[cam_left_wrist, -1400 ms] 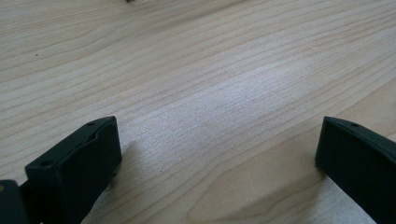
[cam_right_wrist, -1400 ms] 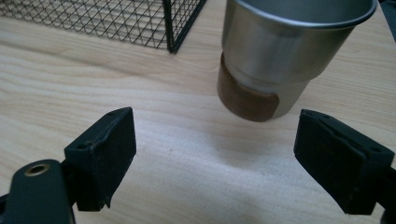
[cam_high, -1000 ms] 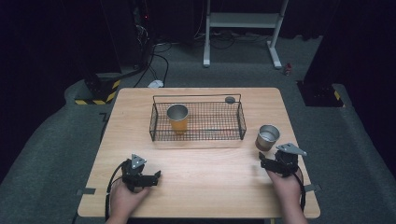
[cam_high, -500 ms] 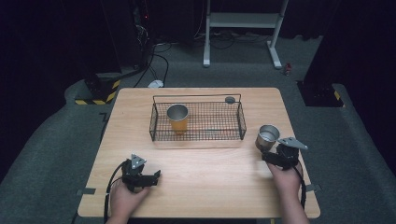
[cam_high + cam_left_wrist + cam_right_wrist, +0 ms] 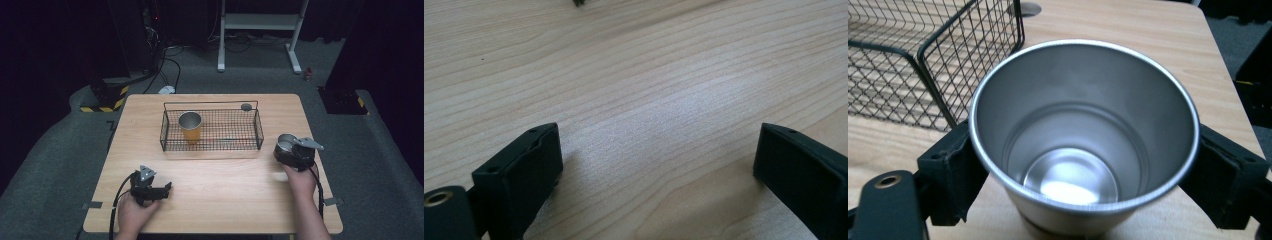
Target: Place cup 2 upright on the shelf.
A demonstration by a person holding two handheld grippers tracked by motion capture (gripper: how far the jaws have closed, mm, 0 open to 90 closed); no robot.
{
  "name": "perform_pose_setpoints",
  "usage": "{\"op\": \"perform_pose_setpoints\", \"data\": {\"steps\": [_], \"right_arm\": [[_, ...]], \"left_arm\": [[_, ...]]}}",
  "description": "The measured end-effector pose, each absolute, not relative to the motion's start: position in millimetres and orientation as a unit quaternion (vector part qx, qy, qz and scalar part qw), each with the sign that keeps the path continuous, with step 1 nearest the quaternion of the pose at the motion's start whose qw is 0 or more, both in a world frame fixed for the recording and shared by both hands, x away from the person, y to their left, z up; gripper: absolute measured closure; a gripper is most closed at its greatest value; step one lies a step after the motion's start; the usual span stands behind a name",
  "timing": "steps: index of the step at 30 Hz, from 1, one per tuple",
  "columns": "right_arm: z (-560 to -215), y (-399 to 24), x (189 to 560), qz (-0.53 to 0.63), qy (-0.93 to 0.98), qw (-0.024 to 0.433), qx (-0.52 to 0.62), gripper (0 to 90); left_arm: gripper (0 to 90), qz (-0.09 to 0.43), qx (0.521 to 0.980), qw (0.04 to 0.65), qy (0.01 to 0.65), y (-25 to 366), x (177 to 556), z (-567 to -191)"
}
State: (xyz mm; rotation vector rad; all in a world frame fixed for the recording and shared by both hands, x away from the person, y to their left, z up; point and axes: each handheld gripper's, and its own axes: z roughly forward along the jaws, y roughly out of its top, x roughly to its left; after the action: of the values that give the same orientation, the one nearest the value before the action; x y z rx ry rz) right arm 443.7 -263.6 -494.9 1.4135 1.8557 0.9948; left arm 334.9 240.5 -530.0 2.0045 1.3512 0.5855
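Steel cup [image 5: 1083, 135] sits between the right gripper [image 5: 1083, 175], contact unclear; left gripper [image 5: 659, 165] unclenched, closing.

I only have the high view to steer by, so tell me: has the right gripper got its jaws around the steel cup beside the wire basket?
Observer: Yes. In the right gripper view, the right gripper has one jaw on each side of the steel cup, close against its wall. I cannot tell whether they press on it.
Operator: Is anything inside the cup?
Observer: No, it is empty, and its bare bottom shines.
Operator: And the left gripper?
Observer: The left gripper is open, with only the bare table between its jaws. They have just been closing.
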Motion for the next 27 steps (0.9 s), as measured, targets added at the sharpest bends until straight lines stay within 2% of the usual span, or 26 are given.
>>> {"op": "perform_pose_setpoints", "data": {"steps": [7,9,27], "right_arm": [[-496.5,-264.4,447.2,0.376,0.698,0.295,0.534,14.7],[-497.2,-263.8,446.7,0.382,0.697,0.29,0.532,18.2],[-489.4,-257.0,433.5,0.381,0.709,0.3,0.512,18.5]], "left_arm": [[6.5,0.224,0.761,0.323,0.516,240.2,334.4,-530.2],[6.5,0.224,0.761,0.323,0.516,240.2,334.2,-530.1],[7.4,0.224,0.761,0.324,0.515,240.3,334.0,-530.1]]}}
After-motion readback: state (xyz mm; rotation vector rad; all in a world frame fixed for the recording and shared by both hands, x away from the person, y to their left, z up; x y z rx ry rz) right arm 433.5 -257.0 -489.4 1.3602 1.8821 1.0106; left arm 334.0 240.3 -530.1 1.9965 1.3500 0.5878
